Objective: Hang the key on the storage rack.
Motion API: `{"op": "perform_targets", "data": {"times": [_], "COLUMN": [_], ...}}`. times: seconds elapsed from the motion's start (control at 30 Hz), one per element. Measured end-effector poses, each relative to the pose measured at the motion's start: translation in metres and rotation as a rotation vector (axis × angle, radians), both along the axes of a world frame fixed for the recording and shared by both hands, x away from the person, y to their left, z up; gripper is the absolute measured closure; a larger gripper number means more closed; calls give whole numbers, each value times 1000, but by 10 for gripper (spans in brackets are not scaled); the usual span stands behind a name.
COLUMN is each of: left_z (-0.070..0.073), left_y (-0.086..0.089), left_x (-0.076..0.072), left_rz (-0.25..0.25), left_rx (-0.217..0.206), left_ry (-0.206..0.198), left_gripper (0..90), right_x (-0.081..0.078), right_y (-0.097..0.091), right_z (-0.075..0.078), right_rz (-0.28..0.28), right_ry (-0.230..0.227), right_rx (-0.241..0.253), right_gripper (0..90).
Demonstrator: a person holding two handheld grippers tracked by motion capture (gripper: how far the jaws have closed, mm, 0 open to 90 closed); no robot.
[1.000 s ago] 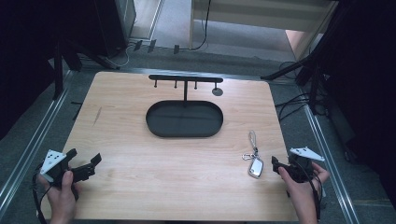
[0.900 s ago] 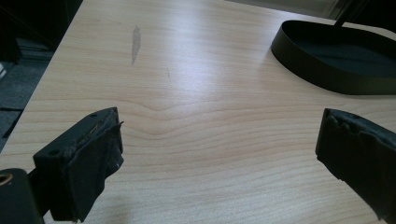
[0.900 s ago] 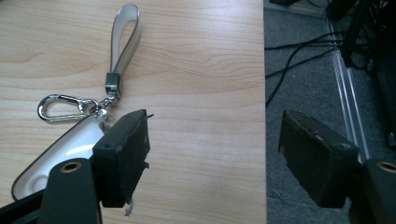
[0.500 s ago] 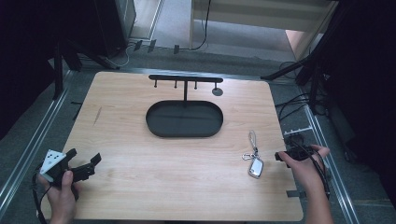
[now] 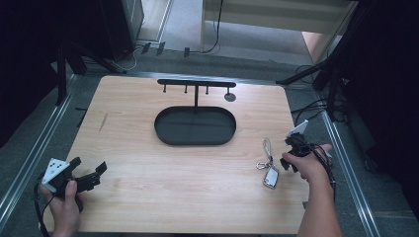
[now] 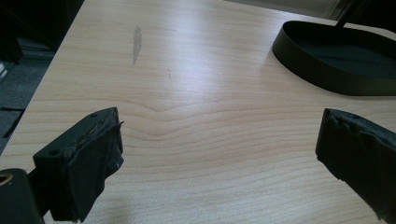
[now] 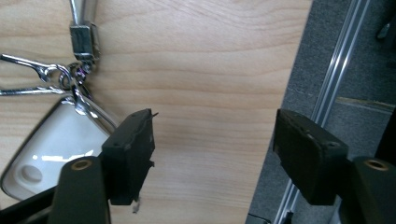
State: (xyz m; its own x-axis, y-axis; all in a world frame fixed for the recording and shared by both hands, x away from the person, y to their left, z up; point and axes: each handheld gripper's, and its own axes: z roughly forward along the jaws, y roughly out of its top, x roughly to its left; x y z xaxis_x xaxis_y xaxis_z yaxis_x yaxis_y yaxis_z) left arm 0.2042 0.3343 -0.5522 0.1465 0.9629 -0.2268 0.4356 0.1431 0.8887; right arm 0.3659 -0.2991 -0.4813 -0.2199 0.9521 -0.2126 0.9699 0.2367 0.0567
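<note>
A: How many key fobs? How many trays?
B: One key fob [image 5: 271,176] beside the right gripper [image 5: 292,148], one black tray [image 5: 195,125] mid-table [image 5: 148,197].
A: The grippers?
B: Two. The right gripper's jaws were just closing, nothing between them. The left gripper [image 5: 96,174] is wide apart, empty.

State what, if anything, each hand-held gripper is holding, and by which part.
Nothing is held. The left hand-held gripper stands open over bare table. The right hand-held gripper is open beside the key fob, which lies outside its jaws.
</note>
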Motion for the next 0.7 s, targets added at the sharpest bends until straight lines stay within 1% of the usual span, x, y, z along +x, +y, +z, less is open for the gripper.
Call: {"op": "perform_targets", "data": {"times": [0.03, 0.07, 0.1, 0.17, 0.23, 0.27, 0.3, 0.33, 0.37, 0.47, 0.53, 0.57, 0.6, 0.63, 0.67, 0.7], "left_z": [0, 0, 0, 0, 0, 0, 0, 0, 0, 0, 0, 0, 0, 0, 0, 0], "left_y": [0, 0, 0, 0, 0, 0, -1, -1, -1, -1, -1, -1, -1, -1, -1, -1], "left_x": [0, 0, 0, 1, 1, 1, 1, 1, 1, 1, 1, 1, 1, 1, 1, 1], "left_rz": [-1, 0, -2, -2, 0, 0, -1, -1, -1, -3, -3, -1, -1, -2, -2, -2], "left_rx": [-2, -4, -1, 1, 2, 2, 7, 7, 6, 8, 8, 6, 6, 5, 5, 3], "left_ry": [-1, -1, 2, 2, 1, 1, 3, 3, 3, 5, 5, 4, 4, 4, 4, 4], "left_gripper": [7, 7, 7, 7, 7, 7, 7, 7, 7, 7, 7, 7, 7, 7, 7, 7], "right_x": [1, 3, 4, 6, 9, 9, 11, 11, 14, 16, 16, 17, 17, 18, 18, 19], "right_y": [2, 8, 10, 15, 19, 19, 24, 24, 29, 36, 37, 40, 40, 41, 41, 42], "right_z": [-1, -2, -3, -3, -2, -2, -2, -2, -2, -4, -4, -5, -5, -5, -5, -6], "right_rz": [0, 6, 7, 6, 2, 2, -1, -1, -8, -6, -1, -5, -5, -6, -6, -3], "right_ry": [4, 9, 10, 1, -5, -5, -8, -8, -20, -28, -28, -36, -36, -47, -47, -52], "right_rx": [-1, 16, 22, 37, 62, 62, 87, 87, 99, 110, 106, 108, 108, 107, 107, 109], "right_gripper": [341, 365, 372, 388, 428, 428, 473, 473, 508, 545, 553, 594, 594, 625, 625, 653]}}
